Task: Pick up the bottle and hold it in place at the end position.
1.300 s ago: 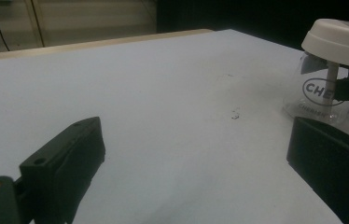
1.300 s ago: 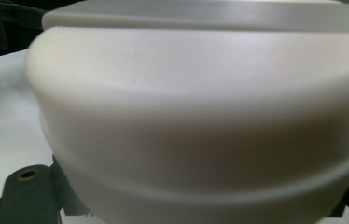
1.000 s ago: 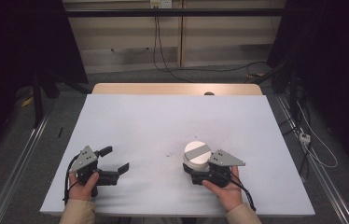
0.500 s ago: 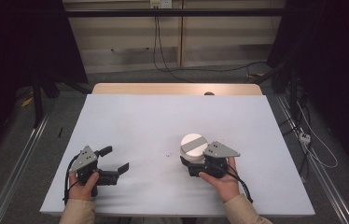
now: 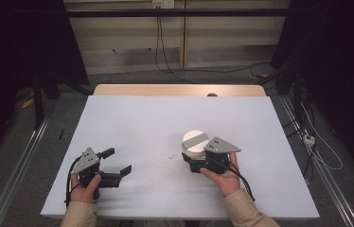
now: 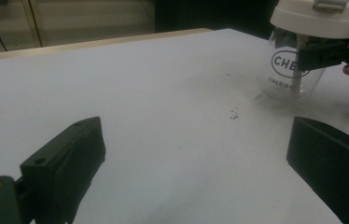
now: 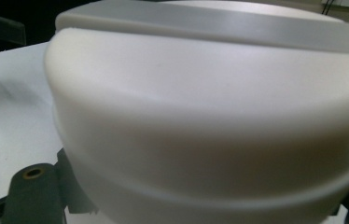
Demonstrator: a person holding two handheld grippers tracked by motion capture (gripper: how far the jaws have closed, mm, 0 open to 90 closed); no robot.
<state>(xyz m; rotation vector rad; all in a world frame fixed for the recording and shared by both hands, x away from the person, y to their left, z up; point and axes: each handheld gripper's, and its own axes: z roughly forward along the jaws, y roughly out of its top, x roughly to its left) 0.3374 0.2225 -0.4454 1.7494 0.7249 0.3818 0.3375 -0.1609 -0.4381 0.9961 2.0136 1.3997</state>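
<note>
Clear glass jar (image 6: pixel 294 74) with white lid (image 5: pixel 195 142): "CHE…", "CHERISH" partly read. Jar clamped by right gripper (image 5: pixel 190 161). Left gripper (image 5: pixel 117 161) wide open, nothing held, well apart from jar.

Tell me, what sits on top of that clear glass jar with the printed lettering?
A round white lid with a grey strip caps the clear glass jar. The jar's rim is covered by it.

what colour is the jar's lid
White, with a grey strip across the lid; clearest in the high view.

Left tool (image 5: pixel 114 161): jaws wide apart, nothing between them, held low in left hand (image 5: pixel 84 185). Right tool (image 5: pixel 190 160): jaws clamped on something, gripped from behind by right hand (image 5: pixel 223 176).
</note>
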